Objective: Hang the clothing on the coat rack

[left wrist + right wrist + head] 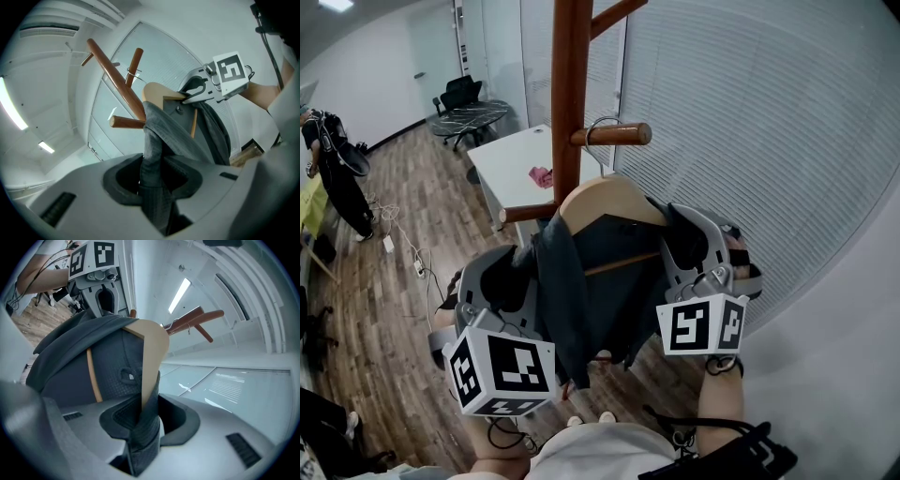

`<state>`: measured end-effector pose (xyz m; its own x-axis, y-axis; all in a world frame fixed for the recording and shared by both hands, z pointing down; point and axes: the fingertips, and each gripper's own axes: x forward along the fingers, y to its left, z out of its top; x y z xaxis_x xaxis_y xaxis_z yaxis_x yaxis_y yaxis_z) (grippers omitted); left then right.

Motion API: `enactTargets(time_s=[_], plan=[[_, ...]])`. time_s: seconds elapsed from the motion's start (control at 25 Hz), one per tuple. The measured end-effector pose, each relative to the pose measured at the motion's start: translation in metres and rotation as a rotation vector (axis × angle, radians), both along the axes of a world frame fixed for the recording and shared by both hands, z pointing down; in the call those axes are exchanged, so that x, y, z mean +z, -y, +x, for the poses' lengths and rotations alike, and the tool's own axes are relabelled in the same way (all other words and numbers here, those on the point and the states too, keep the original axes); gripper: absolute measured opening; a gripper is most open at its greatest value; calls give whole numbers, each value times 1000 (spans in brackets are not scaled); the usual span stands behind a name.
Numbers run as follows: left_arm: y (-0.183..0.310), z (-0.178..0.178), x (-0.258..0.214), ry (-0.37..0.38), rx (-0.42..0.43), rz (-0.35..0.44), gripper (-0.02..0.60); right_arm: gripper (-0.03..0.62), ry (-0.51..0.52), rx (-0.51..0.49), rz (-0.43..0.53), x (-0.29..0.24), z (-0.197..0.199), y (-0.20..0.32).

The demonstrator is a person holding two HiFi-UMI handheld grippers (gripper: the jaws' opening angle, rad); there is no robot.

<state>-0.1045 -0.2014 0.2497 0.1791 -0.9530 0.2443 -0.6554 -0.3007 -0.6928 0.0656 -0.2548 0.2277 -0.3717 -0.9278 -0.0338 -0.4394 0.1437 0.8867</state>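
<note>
left gripper (154, 183) and right gripper (143, 423) are both clamping the dark grey garment (600, 291) on its pale wooden hanger (609, 202), at 8 and 3 o'clock. the hook is sitting at the reddish-brown wooden coat rack (572, 94) peg, 12 o'clock.

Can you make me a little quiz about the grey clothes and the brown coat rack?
1. True or false: the left gripper is empty.
2. Pick one: the grey garment is draped over a hanger made of A wire, B wood, C plastic.
3. How many grippers grip the grey garment?

Key:
1. False, it grips the grey garment.
2. B.
3. Two. The right gripper pinches the cloth over the hanger's end.
</note>
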Motion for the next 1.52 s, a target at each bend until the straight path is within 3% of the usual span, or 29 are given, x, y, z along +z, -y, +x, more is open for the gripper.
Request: enactTargets(time_s=[1.52], plan=[[4,-9,13,-1,-10,-36,121,118,-17,-7,-37,13,-10,7]])
